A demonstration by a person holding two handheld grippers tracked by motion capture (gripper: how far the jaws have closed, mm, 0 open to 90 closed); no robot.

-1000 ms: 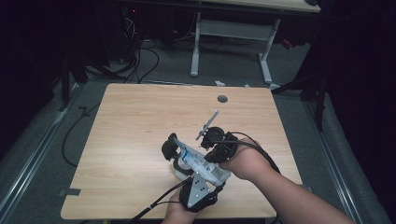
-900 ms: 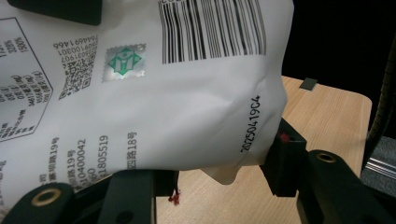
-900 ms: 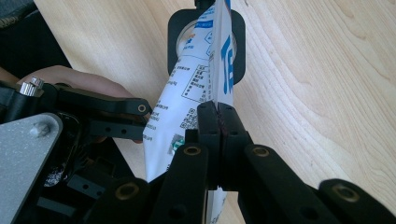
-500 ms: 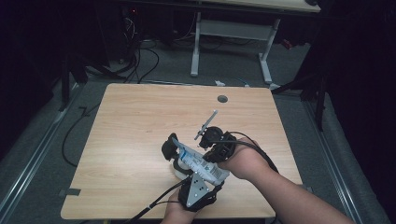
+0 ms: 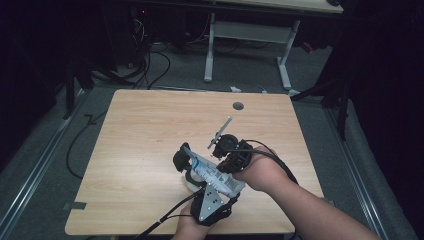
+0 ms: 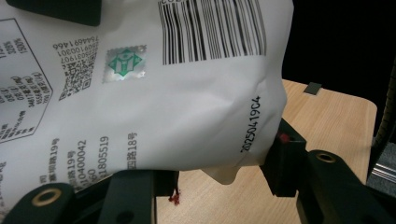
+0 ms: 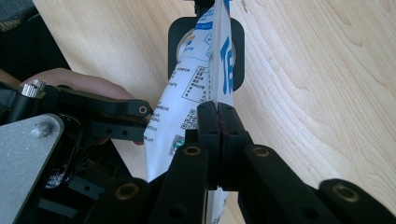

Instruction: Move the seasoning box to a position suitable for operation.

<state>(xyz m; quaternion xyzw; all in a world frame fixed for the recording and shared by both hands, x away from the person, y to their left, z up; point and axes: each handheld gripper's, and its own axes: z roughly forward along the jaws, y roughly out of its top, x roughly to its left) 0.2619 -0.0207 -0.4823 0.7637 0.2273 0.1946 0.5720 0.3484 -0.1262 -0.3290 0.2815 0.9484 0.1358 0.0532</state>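
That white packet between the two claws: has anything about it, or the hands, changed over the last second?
Nothing visibly changed. The white packet sits at the same spot above the wooden table, the left claw around its bulging body and the right claw pinched shut on its thin edge. Both hands kept their places near the table's near edge.

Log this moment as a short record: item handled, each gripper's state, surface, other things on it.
item: white printed pouch, with barcode, held above the table
left gripper: jaws closed across the pouch's wide body
right gripper: jaws pinched on the pouch's thin edge
surface: wooden table
other: round dark grommet near the table's far edge
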